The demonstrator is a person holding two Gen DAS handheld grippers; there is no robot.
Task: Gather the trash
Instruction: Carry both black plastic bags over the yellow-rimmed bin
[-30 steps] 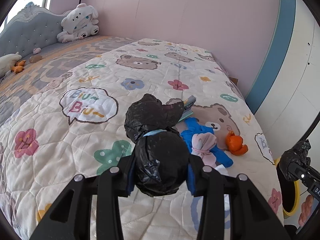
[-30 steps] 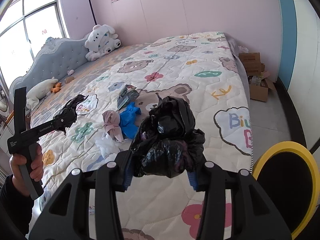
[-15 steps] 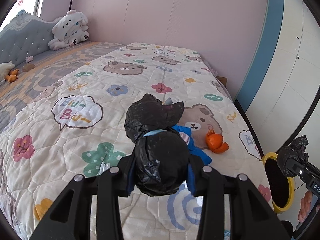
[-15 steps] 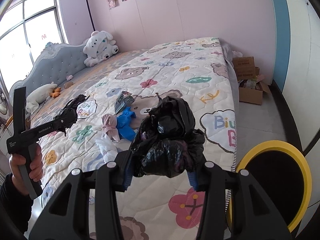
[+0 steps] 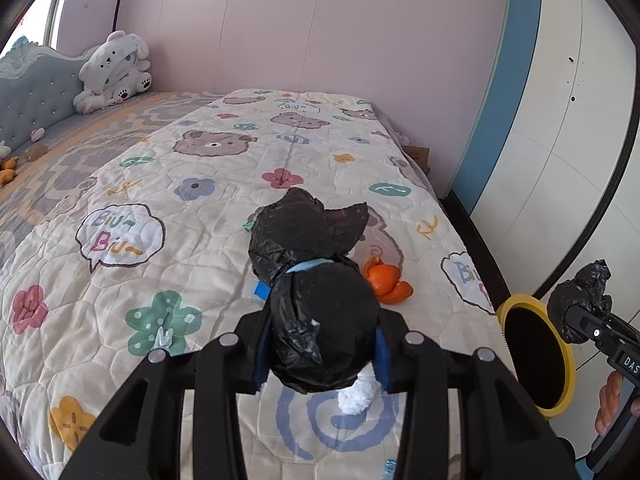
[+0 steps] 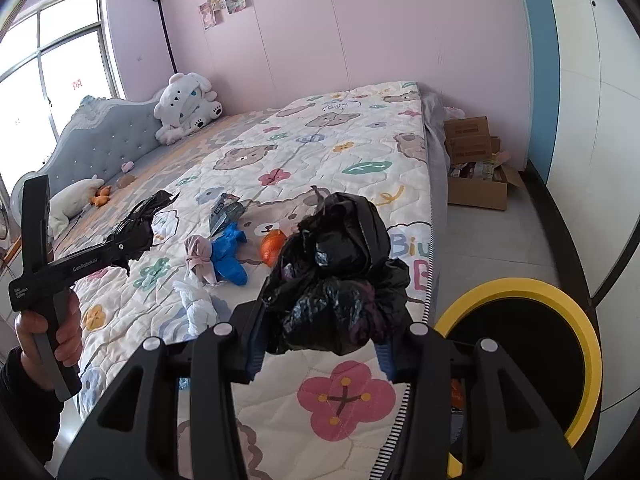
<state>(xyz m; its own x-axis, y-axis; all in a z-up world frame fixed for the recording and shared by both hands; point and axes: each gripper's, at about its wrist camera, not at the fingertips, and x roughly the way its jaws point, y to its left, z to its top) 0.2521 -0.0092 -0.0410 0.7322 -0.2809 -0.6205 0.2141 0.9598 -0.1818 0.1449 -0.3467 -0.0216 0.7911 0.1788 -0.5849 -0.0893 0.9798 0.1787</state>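
My left gripper [image 5: 320,354] is shut on a black bag bundle [image 5: 316,296] held above the bed. My right gripper [image 6: 320,350] is shut on a second crumpled black bag [image 6: 340,276], beside the yellow-rimmed bin [image 6: 536,340] on the floor. The bin also shows in the left wrist view [image 5: 536,356]. On the quilt lie an orange peel [image 6: 273,246], a blue glove [image 6: 230,254], a pink cloth wad [image 6: 200,258], white tissue [image 6: 198,304] and a dark wrapper [image 6: 224,212]. The peel also shows in the left wrist view [image 5: 386,280].
The bed [image 5: 160,208] has a padded headboard [image 6: 92,148] and a white plush toy [image 6: 186,108]. Cardboard boxes [image 6: 476,168] stand on the floor at the bed's far side. A white wardrobe [image 5: 580,152] runs along the right.
Both grippers have drawn back from the bed and turned right with their bags. The bin now shows larger in both views; the glove and cloth are hidden behind the left bag.
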